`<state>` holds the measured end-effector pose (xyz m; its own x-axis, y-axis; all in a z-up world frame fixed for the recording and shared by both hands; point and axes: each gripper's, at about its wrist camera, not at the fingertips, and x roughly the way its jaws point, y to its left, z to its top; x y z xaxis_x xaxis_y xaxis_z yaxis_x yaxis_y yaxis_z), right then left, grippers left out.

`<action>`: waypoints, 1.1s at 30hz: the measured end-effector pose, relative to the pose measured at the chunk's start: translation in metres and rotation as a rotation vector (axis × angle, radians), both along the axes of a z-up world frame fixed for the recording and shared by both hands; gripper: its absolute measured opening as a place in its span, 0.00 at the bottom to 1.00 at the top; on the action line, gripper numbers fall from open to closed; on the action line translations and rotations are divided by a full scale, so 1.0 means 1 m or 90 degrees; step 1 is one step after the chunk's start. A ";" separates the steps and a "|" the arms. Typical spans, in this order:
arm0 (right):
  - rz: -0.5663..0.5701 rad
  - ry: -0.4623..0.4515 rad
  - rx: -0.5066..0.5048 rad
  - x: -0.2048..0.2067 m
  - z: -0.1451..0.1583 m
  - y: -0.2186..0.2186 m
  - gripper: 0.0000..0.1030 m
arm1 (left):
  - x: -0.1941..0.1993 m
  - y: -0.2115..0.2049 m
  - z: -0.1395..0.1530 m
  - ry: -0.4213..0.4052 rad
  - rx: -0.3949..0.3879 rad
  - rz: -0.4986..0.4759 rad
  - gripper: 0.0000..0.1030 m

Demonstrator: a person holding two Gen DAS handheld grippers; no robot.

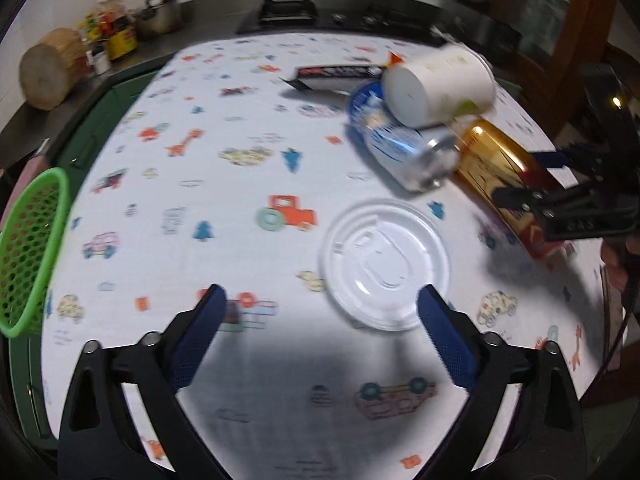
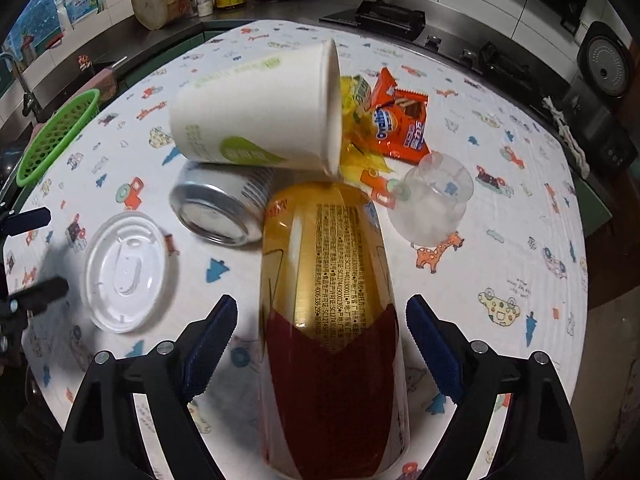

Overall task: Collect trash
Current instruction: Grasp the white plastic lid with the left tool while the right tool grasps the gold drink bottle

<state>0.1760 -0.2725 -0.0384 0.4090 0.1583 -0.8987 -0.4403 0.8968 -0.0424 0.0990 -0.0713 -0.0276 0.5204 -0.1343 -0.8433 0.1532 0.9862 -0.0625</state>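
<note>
A gold and red can [image 2: 328,320] lies on the patterned tablecloth between the open fingers of my right gripper [image 2: 322,312]; the pads do not touch it. It also shows in the left wrist view [image 1: 500,168]. A silver and blue can [image 1: 400,140] lies beside it, with a white paper cup [image 1: 436,84] resting on the cans. A white plastic lid [image 1: 384,264] lies flat just ahead of my open, empty left gripper [image 1: 322,304]. A green mesh basket [image 1: 28,252] sits at the table's left edge.
An orange snack wrapper [image 2: 400,120], a yellow wrapper [image 2: 360,152] and a clear plastic cup [image 2: 432,204] lie behind the cans. A black wrapper [image 1: 336,74] lies at the far side. A stove [image 1: 288,12], pot and wood block [image 1: 52,68] stand on the counter behind.
</note>
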 end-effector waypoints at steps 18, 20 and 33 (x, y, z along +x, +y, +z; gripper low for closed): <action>0.015 0.026 0.023 0.010 -0.019 -0.006 0.67 | 0.012 -0.047 -0.024 0.028 0.057 -0.131 0.95; 0.015 0.027 0.026 0.010 -0.019 -0.005 0.63 | 0.017 -0.048 -0.027 0.033 0.065 -0.130 0.95; 0.008 0.028 0.036 -0.001 -0.016 -0.009 0.60 | 0.022 -0.048 -0.034 0.034 0.038 -0.153 0.88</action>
<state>0.1749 -0.2819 -0.0546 0.3671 0.2150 -0.9050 -0.4526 0.8913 0.0281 0.1212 -0.1192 -0.0620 0.4348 -0.1970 -0.8787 0.3813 0.9243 -0.0186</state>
